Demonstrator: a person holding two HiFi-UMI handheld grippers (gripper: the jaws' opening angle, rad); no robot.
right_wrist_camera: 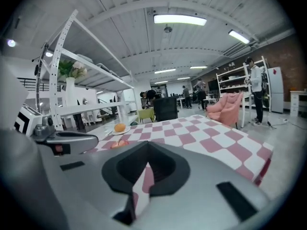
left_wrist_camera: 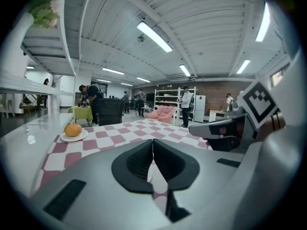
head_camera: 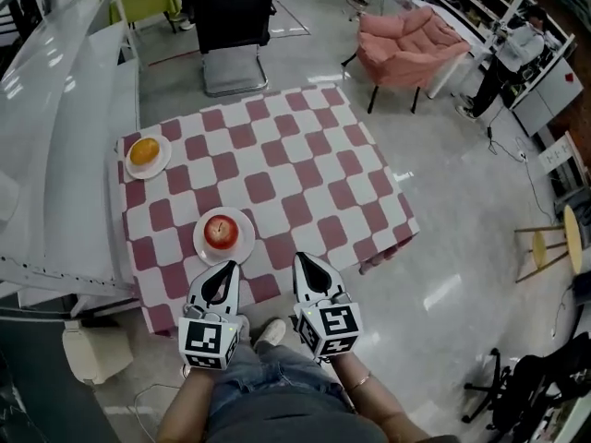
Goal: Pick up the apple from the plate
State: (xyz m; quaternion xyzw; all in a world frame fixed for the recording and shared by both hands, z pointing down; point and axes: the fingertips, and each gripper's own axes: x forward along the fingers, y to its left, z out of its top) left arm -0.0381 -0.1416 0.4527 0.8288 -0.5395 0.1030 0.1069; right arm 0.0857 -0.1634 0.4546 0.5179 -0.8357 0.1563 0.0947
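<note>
A red apple (head_camera: 221, 231) lies on a white plate (head_camera: 205, 248) near the front edge of the checkered table (head_camera: 277, 169). My left gripper (head_camera: 226, 267) hovers just in front of that plate, jaws shut and empty. My right gripper (head_camera: 302, 259) is beside it to the right, over the table's front edge, also shut with nothing held. In the right gripper view the apple (right_wrist_camera: 120, 143) peeks over the gripper body at the left. The left gripper view does not show the apple; its own jaws (left_wrist_camera: 153, 143) meet at the tips.
An orange (head_camera: 144, 150) rests on a second white plate (head_camera: 162, 164) at the table's far left corner, also seen as the orange (left_wrist_camera: 73, 130) in the left gripper view. A black chair (head_camera: 235, 26) stands behind the table, a pink armchair (head_camera: 409, 44) to the right, a white shelf (head_camera: 46, 155) along the left.
</note>
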